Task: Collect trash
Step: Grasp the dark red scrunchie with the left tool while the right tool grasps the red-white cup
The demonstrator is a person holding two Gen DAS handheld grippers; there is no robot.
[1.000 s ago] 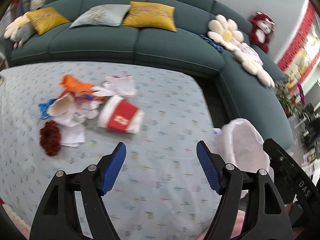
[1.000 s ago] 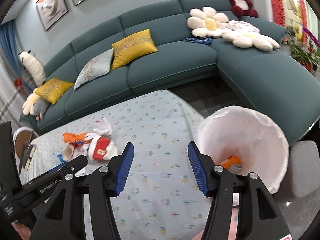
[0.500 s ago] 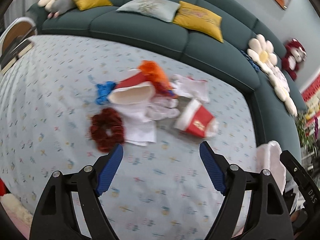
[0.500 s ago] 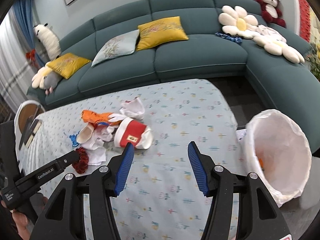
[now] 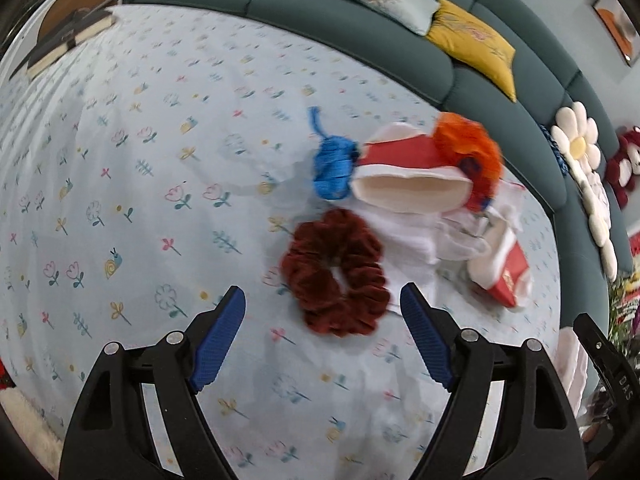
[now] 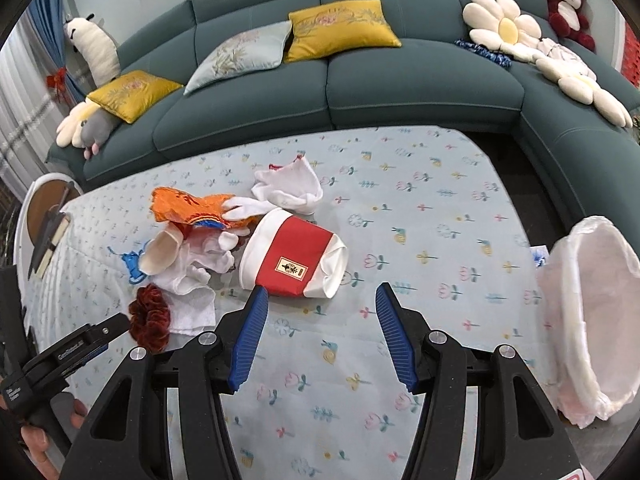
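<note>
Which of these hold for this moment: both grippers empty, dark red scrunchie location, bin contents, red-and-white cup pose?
1. The left gripper and right gripper are both open and empty. True.
2. The dark red velvet scrunchie lies on the sofa. False: it lies on the patterned tablecloth, just ahead of the left gripper.
3. The red-and-white paper cup stands upright. False: it lies on its side.
4. The white-lined trash bin sits beside the table's edge. True.

Teal sofa behind patterned table.
</note>
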